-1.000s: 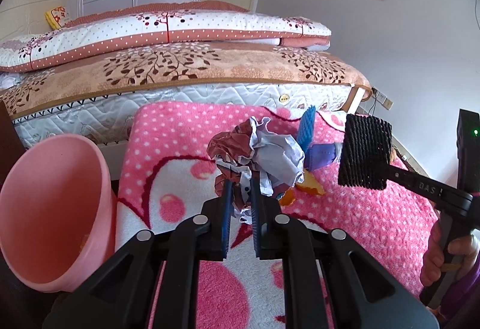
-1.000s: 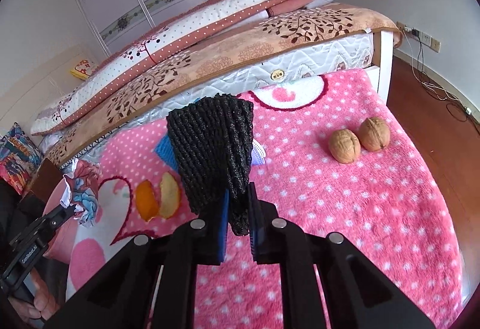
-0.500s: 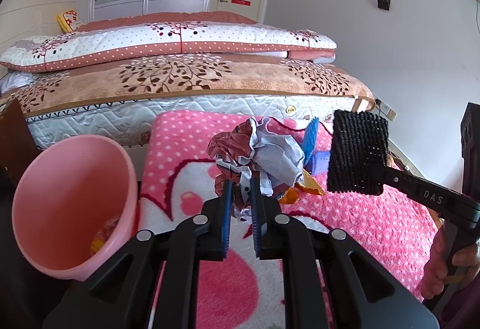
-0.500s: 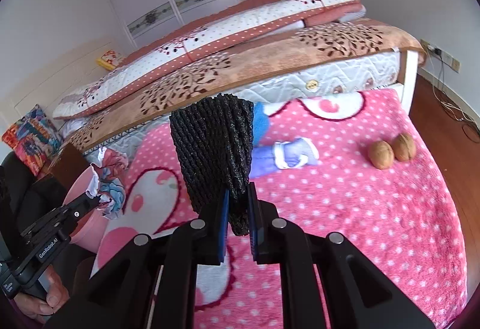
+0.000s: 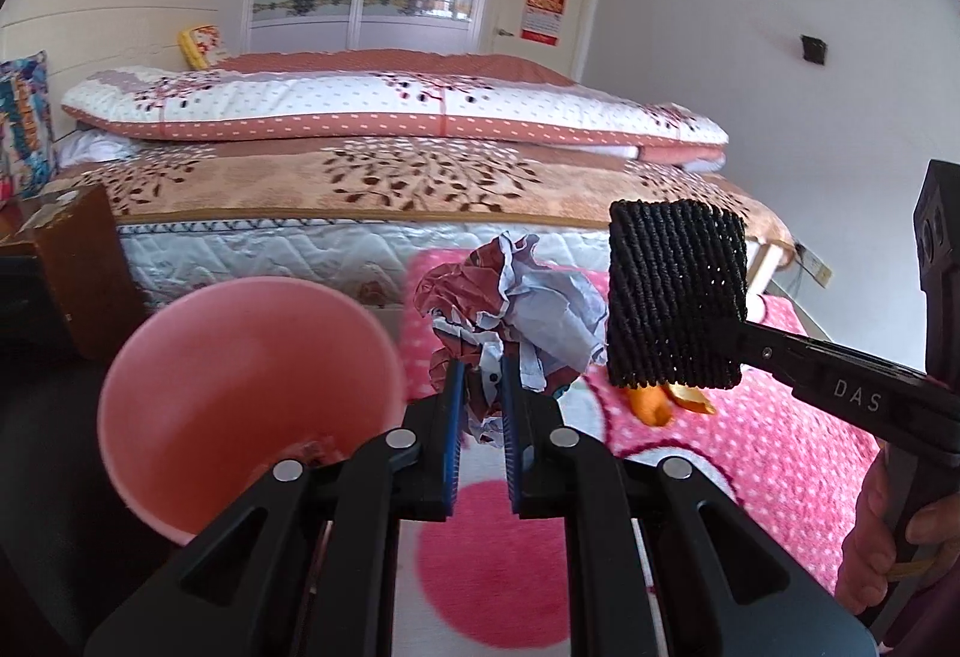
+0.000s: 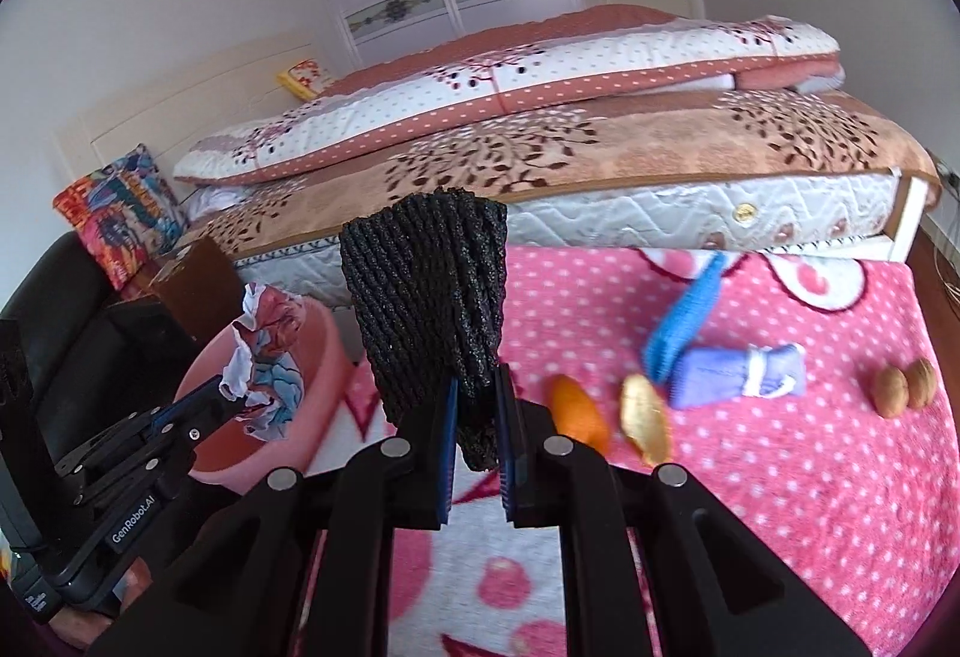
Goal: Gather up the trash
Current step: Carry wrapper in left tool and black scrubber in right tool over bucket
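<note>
My left gripper (image 5: 480, 387) is shut on a crumpled ball of printed paper (image 5: 528, 303), held just right of the pink bin (image 5: 240, 393). In the right wrist view the same paper ball (image 6: 261, 357) hangs over the pink bin (image 6: 288, 417), pinched by the left gripper (image 6: 231, 396). My right gripper (image 6: 477, 405) is shut on a folded piece of black foam netting (image 6: 426, 309), raised above the pink dotted rug (image 6: 780, 477). From the left wrist view the netting (image 5: 675, 297) hangs to the right of the paper, gripped by the right gripper (image 5: 741, 342). Orange peels (image 6: 606, 414) lie on the rug.
A blue cloth (image 6: 684, 327), a lilac pouch (image 6: 738, 375) and two walnuts (image 6: 903, 390) lie on the rug. The bed (image 6: 600, 177) runs along the rug's far edge. A brown wooden stand (image 5: 78, 267) and dark furniture (image 6: 72, 345) sit left of the bin.
Both grippers have moved left and up toward the pink bin, each keeping its load. The bin now sits closer to the middle of the left wrist view.
</note>
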`<state>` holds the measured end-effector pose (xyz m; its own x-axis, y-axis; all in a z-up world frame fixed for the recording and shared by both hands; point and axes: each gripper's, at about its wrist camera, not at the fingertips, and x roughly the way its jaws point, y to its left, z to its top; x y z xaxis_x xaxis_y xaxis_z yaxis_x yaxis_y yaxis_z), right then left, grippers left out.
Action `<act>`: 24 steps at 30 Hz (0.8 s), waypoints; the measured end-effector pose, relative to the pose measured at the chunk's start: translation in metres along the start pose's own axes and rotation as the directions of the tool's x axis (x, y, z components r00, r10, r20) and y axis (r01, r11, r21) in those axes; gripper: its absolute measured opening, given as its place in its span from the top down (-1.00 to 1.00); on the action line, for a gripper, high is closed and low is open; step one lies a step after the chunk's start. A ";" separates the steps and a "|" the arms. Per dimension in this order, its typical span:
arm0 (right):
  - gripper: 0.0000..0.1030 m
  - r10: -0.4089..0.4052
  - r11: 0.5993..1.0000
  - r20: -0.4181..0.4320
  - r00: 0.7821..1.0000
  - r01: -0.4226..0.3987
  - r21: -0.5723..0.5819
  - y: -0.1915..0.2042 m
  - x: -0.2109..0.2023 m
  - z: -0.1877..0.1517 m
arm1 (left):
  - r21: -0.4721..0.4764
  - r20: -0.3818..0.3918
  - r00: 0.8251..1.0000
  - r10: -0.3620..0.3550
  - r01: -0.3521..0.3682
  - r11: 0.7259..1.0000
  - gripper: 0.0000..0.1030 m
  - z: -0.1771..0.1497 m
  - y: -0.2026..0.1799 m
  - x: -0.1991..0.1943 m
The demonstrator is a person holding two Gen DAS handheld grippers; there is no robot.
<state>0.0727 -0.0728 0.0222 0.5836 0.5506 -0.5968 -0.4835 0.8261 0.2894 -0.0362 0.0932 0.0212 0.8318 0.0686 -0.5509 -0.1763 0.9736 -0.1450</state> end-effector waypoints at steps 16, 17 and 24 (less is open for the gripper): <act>0.79 0.097 0.990 -0.068 0.993 -0.103 -0.092 0.083 0.047 0.011 | -0.117 -0.001 0.988 0.153 -0.152 0.981 0.78 -0.007 0.069 -0.014; 0.79 0.099 0.989 -0.073 0.992 -0.107 -0.100 0.087 0.050 0.010 | -0.121 -0.003 0.988 0.156 -0.156 0.980 0.78 -0.007 0.071 -0.014; 0.79 0.106 0.981 -0.109 0.988 -0.122 -0.154 0.110 0.067 0.007 | -0.161 -0.032 0.982 0.186 -0.189 0.969 0.78 -0.014 0.092 -0.011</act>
<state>0.0635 0.0556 0.0196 0.4547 0.6190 -0.6404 -0.6456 0.7243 0.2418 -0.0694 0.1786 0.0022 0.7672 0.2417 -0.5941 -0.4127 0.8951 -0.1689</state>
